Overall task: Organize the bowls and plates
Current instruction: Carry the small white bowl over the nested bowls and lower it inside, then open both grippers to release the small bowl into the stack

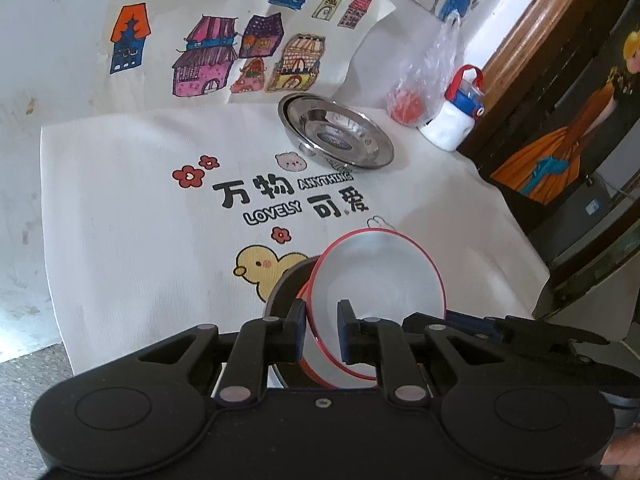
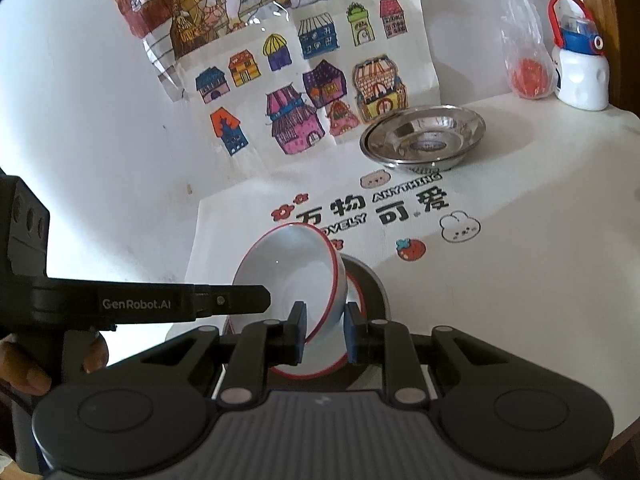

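So the red-rimmed white bowl (image 1: 380,300) is tipped up over a dark plate (image 2: 370,284) at the near table edge, left gripper (image 1: 322,330) and right gripper (image 2: 326,334) each pinching its rim, probably to steady it. Steel plates (image 2: 424,136) sit stacked further back.

A white wall (image 2: 80,100) hung with house drawings (image 2: 304,92) backs the cloth-covered table (image 2: 520,280).

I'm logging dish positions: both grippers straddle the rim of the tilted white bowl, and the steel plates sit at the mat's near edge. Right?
Not quite. The steel plates sit at the mat's far edge, near the drawings, as the right wrist view shows. The rest stands.
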`<state>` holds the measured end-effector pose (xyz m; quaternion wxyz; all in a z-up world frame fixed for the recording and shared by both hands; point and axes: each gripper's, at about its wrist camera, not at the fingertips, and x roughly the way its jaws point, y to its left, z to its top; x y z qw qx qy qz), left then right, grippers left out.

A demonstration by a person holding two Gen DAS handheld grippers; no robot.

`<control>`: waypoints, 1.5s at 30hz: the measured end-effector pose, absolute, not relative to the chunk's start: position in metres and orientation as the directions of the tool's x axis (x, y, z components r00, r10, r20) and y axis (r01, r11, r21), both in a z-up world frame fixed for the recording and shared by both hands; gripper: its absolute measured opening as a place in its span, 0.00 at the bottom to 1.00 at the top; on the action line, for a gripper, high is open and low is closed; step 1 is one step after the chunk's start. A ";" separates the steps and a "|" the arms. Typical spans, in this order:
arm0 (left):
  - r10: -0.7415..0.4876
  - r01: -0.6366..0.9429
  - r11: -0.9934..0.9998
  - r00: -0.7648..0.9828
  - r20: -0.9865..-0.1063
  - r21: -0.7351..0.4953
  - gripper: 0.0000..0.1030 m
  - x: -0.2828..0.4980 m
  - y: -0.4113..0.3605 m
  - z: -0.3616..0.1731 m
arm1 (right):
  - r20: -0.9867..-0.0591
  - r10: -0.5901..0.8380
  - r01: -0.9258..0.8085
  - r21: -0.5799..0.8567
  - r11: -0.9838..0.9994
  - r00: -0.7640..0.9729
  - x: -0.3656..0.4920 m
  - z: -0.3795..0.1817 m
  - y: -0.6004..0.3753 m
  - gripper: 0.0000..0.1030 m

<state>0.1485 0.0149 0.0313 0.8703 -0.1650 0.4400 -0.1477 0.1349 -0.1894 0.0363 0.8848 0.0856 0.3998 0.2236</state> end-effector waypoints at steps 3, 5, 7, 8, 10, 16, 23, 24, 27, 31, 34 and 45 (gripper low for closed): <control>-0.394 0.112 0.908 0.558 -0.730 -0.403 0.15 0.148 0.012 0.030 | -0.677 0.463 -0.323 0.333 0.886 0.572 0.134 0.034 -0.189 0.22; -0.391 0.109 0.910 0.551 -0.738 -0.400 0.15 0.149 0.011 0.030 | -0.681 0.463 -0.321 0.334 0.886 0.568 0.134 0.033 -0.190 0.22; -0.387 0.110 0.912 0.548 -0.742 -0.395 0.15 0.151 0.011 0.030 | -0.689 0.461 -0.320 0.333 0.887 0.560 0.135 0.032 -0.189 0.22; -0.384 0.111 0.914 0.547 -0.744 -0.390 0.15 0.151 0.010 0.030 | -0.694 0.460 -0.321 0.332 0.887 0.554 0.135 0.031 -0.189 0.22; -0.373 0.112 0.920 0.541 -0.754 -0.375 0.15 0.151 0.008 0.031 | -0.705 0.455 -0.321 0.326 0.889 0.544 0.136 0.029 -0.187 0.22; -0.346 0.122 0.934 0.534 -0.771 -0.335 0.16 0.153 0.003 0.032 | -0.714 0.446 -0.319 0.317 0.893 0.540 0.137 0.029 -0.185 0.25; -0.349 0.136 0.935 0.521 -0.779 -0.328 0.16 0.155 0.001 0.032 | -0.738 0.423 -0.322 0.288 0.902 0.526 0.139 0.029 -0.181 0.26; -0.350 0.138 0.935 0.521 -0.779 -0.327 0.16 0.155 0.001 0.032 | -0.738 0.423 -0.323 0.287 0.902 0.525 0.139 0.029 -0.180 0.26; -0.349 0.142 0.935 0.522 -0.779 -0.324 0.16 0.156 0.000 0.032 | -0.741 0.420 -0.326 0.281 0.903 0.524 0.140 0.030 -0.180 0.27; -0.350 0.147 0.935 0.519 -0.780 -0.322 0.16 0.156 0.000 0.031 | -0.744 0.413 -0.334 0.266 0.904 0.525 0.139 0.031 -0.178 0.27; -0.348 0.158 0.937 0.518 -0.781 -0.313 0.16 0.156 0.000 0.031 | -0.745 0.408 -0.342 0.253 0.905 0.528 0.139 0.031 -0.177 0.27; -0.333 0.170 0.943 0.517 -0.789 -0.287 0.17 0.155 0.003 0.030 | -0.749 0.396 -0.361 0.222 0.906 0.532 0.137 0.033 -0.173 0.28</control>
